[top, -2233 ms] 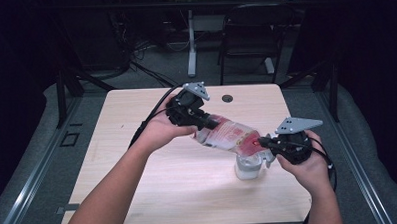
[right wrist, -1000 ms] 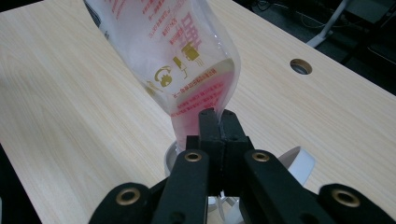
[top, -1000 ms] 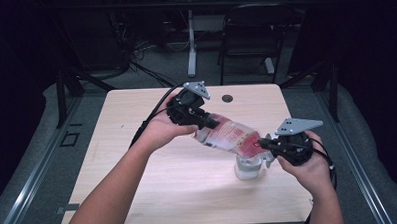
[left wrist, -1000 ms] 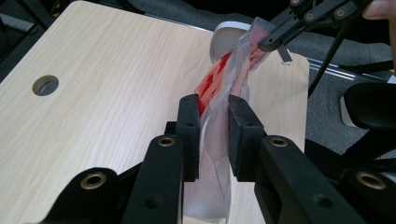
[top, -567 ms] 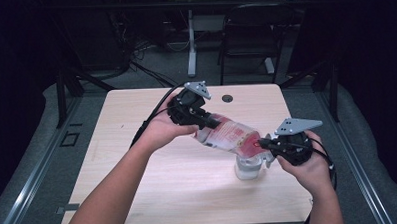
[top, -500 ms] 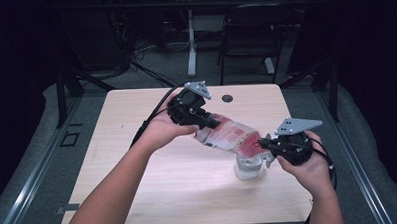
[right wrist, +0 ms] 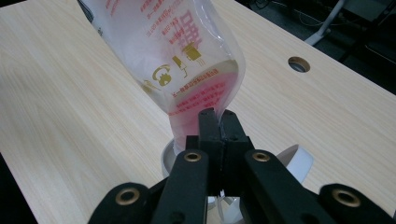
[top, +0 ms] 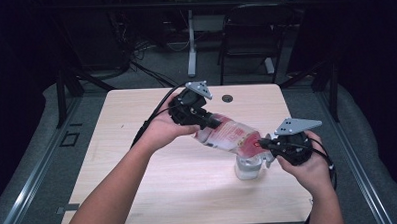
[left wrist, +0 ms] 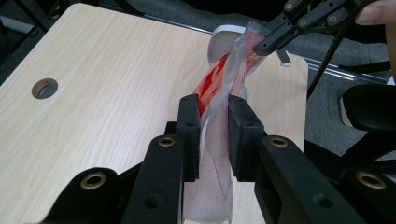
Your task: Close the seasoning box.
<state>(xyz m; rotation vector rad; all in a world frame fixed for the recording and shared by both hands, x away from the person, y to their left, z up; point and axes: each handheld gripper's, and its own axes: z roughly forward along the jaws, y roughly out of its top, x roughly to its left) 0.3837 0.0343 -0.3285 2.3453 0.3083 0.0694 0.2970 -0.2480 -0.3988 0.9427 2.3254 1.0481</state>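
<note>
The left gripper (top: 210, 122) clamps its jaws on the pouch's (top: 227, 137) upper end. The right gripper (top: 264, 143) pinches its lower corner, tilted over a cup (top: 248, 168) near the surface's right edge.

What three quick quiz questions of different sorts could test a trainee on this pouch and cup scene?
1. True or false: the pouch lies flat on the table.
2. Which grips the pouch's lower end over the cup: A) left gripper B) right gripper?
3. Fill in: the pouch's print is white and ____.

Key: 1 false, both grippers hold it up, tilted; 2 B; 3 red.
</note>
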